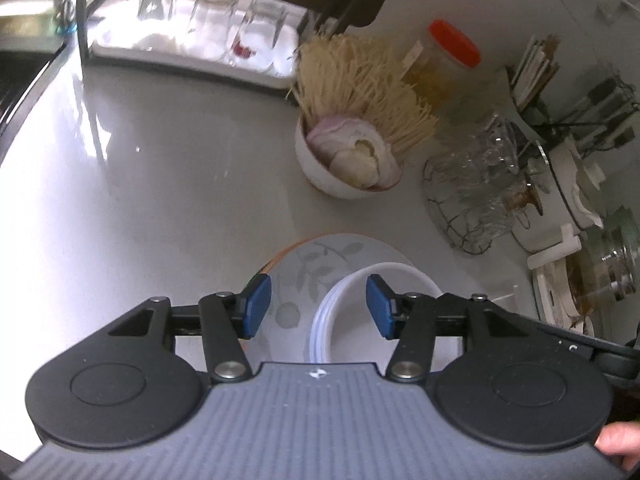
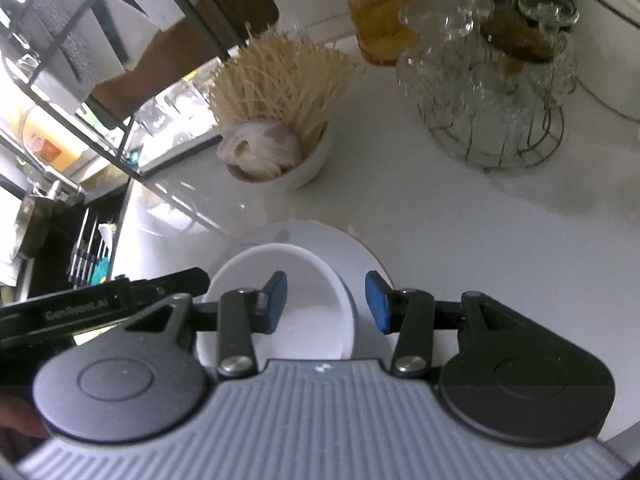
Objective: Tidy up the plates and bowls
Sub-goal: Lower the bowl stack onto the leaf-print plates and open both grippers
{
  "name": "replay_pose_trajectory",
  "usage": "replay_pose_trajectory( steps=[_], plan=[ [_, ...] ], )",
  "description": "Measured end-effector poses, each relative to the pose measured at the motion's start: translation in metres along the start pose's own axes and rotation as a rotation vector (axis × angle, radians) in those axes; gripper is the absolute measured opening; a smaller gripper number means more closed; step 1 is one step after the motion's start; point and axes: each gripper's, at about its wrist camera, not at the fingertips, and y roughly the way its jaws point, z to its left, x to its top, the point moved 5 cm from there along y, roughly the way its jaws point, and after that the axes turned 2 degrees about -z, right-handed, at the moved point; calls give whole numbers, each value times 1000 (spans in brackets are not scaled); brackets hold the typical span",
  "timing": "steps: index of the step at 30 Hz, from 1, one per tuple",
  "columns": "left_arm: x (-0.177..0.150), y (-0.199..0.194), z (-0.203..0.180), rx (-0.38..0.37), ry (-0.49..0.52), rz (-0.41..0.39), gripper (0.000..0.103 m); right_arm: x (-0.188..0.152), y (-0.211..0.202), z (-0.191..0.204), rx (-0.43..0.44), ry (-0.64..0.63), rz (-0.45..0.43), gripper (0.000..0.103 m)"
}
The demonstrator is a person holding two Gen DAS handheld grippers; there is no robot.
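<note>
We see small white bowls (image 1: pixel 352 320), maybe stacked, already on the leaf-patterned white plate (image 1: pixel 316 268). Our left claw (image 1: pixel 319 306) and right claw (image 2: pixel 326 302) are spread, holding nothing. The onion bowl (image 1: pixel 336 176) looks left.

Pretty clearly a home kitchen. Pale glossy bench (image 1: pixel 160 184), and ahead of the tongs there's a white bowl (image 1: pixel 320 172) holding onion halves and a bundle of thin dry noodles (image 1: pixel 360 84). To the right of that sit a wire basket of glass cups (image 2: pixel 492 92) and an orange-lidded jar (image 1: pixel 444 60). Far ahead on the left, upturned glasses (image 1: pixel 208 12) under a dark metal rack (image 2: pixel 132 92).
</note>
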Motion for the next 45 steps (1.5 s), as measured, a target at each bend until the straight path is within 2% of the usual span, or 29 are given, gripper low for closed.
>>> replay_pose_trajectory(
  steps=[11, 20, 26, 32, 41, 45],
  plan=[
    [11, -44, -27, -20, 96, -125, 58, 0, -42, 2, 11, -10, -135, 46],
    [-3, -94, -49, 0, 183, -188, 58, -16, -98, 19, 28, -71, -263, 47],
    [-24, -128, -59, 2, 203, -227, 58, -24, -136, 23, 40, -119, -339, 47],
    [-51, -164, -67, 8, 194, -270, 58, -41, -169, 24, 68, -139, -371, 47],
    [-97, -212, -70, 37, 169, -329, 59, -82, -211, 26, 87, -198, -403, 47],
    [-123, -231, -76, 47, 203, -346, 59, -107, -228, 30, 93, -220, -431, 47]
  ],
)
